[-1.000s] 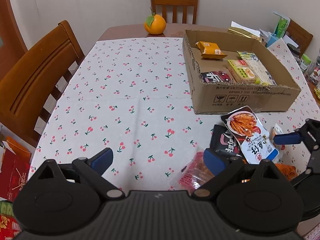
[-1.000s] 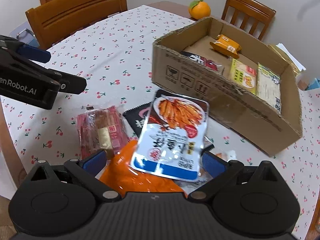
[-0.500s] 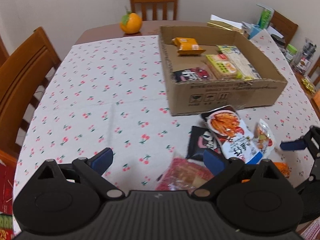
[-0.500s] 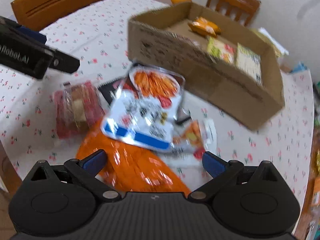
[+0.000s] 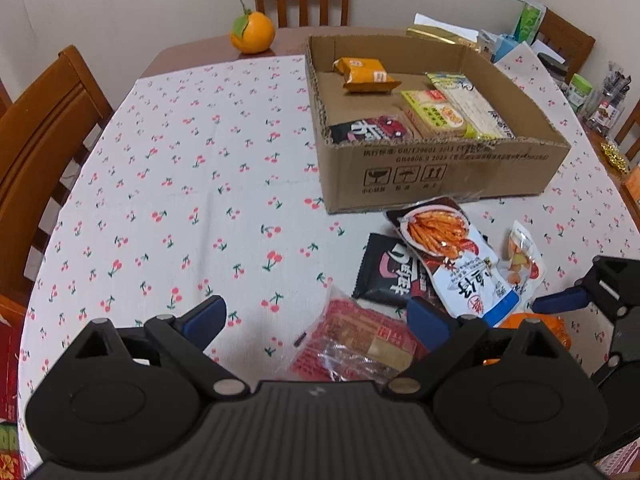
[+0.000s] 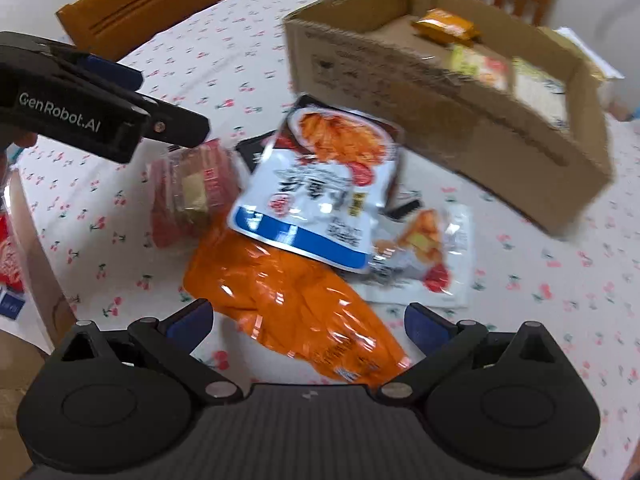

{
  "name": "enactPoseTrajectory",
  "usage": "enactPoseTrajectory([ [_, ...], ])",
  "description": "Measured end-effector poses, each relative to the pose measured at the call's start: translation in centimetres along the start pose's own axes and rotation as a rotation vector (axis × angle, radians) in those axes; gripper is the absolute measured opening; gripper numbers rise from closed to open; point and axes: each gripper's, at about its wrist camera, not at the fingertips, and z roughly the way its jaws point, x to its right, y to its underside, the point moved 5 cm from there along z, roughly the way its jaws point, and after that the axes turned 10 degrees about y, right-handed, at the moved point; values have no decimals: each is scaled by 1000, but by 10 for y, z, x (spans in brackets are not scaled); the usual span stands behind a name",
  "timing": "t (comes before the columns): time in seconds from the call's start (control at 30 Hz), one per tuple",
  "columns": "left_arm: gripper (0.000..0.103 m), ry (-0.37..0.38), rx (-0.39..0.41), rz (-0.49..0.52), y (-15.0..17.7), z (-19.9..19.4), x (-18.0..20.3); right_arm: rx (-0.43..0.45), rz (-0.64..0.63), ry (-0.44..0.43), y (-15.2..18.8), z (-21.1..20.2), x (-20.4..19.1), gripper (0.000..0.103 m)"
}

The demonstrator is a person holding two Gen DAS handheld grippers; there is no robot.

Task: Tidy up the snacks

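1. Both grippers are empty. The left gripper (image 5: 316, 318) has its blue-tipped fingers spread wide over the near edge of the table (image 5: 172, 184), and the red clear-wrapped snack pack (image 5: 356, 350) lies between them on the cloth.
2. The right gripper (image 6: 306, 320) is spread wide too. The near end of the orange bag (image 6: 296, 312) sits between its fingers, but neither tip looks to be touching it.
3. The loose pile is at the near right part of the table. The blue-and-white spicy strip pouch (image 5: 454, 260) lies on top, overlapping the black packet (image 5: 386, 274) to its left and the orange bag below it. A small clear packet with orange pieces (image 5: 522, 260) is just beside the pouch on the right.
4. The cardboard box (image 5: 440, 180) sits in the far right half of the table, and its near wall almost touches the top of the spicy strip pouch. Inside there's an orange wrapped snack (image 5: 364, 74) at the back, a black-and-red packet (image 5: 372, 130) in the near left corner, a green-and-yellow pack (image 5: 434, 114) next to it, and a pale flat pack (image 5: 474, 106) along the right.
5. Open room: the whole left half of the cherry-print cloth is bare, right up to the left edge where the wooden chair (image 5: 44, 136) is. An orange fruit with a leaf (image 5: 253, 33) sits at the far edge on bare wood.
6. The right wrist view is motion-blurred, so fine detail is mushy there.
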Motion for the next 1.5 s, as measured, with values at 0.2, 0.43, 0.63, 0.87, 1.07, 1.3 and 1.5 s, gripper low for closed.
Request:
enactPoseTrajectory([
  [0.2, 97, -14, -20, 3, -1, 14, 4, -35, -155, -30, 17, -6, -18, 103],
  [0.43, 97, -78, -69, -2, 1, 41, 7, -14, -245, -9, 28, -8, -28, 103],
  [0.63, 97, -103, -89, -6, 17, 26, 6, 13, -270, -21, 34, -14, -25, 103],
  [0.87, 97, -164, -123, -26, 44, 3, -5, 66, -280, -36, 37, -16, -19, 103],
  [1.07, 97, -130, -111, -12, 49, 7, -4, 110, -281, -47, 40, -19, -16, 103],
  [1.3, 101, -24, -110, 33, 43, 30, -1, 120, -224, -20, 31, -14, -24, 103],
  [1.5, 103, 44, -126, 50, 42, 34, -8, 84, -176, 8, 30, -15, -37, 103],
])
